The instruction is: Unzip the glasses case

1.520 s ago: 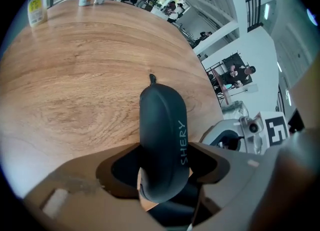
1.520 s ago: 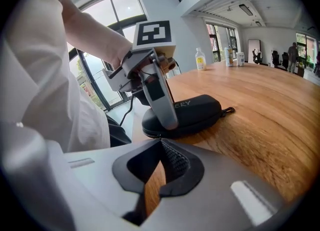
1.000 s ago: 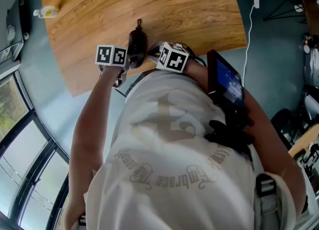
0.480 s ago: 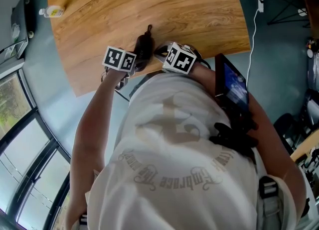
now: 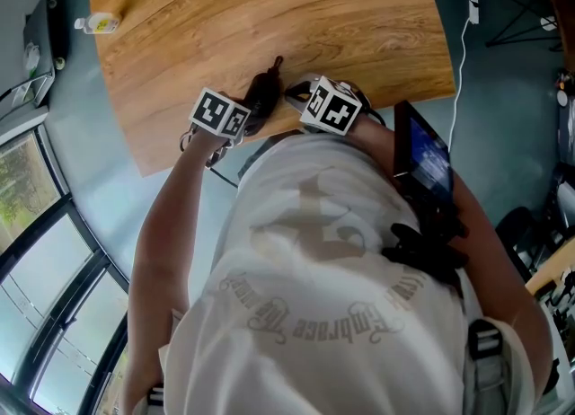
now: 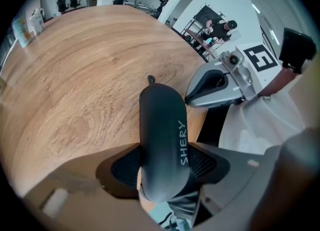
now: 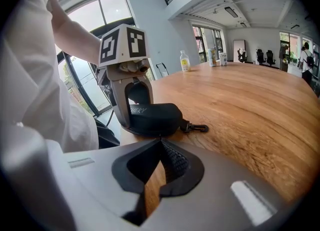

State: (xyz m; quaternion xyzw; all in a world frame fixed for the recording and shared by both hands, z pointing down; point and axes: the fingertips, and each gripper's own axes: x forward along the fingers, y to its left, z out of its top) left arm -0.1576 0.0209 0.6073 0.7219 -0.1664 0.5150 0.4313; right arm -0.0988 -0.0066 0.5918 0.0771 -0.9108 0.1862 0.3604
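status: bracing stage only. pinching the case (image 6: pixel 162 140) across its near half with the left gripper (image 6: pixel 164 167), ribbed black pads pressing on both long sides. resting the case on the table (image 6: pixel 75 85), close to the near edge, long axis pointing away from the body. hovering the right gripper (image 7: pixel 160 147) just beside the case's right flank, jaws pressed together on nothing, tip aiming at the case and, as far as the views show, not touching it.

progress: showing no open seam in any view; judging the zip as not yet run. not making out the zip pull clearly. left to do, by that judgement: locating the pull, pinching it with the right gripper, drawing it round the seam while bracing with the left.

materials and shapes:
- case: reading as a dark, matte, oblong shell with rounded ends and a domed top; bearing pale lettering along one side; looking slightly soft, likely yielding a little under the pads.
- clip (image 7: pixel 199 127): trailing from the far end on a short strap; small, dark, hook-shaped, lying flat on the wood.
- table: presenting a smooth, warm-brown wooden top with long streaked grain and a curved edge.
- grippers: showing grey moulded bodies, each carrying a white cube with black square markers.
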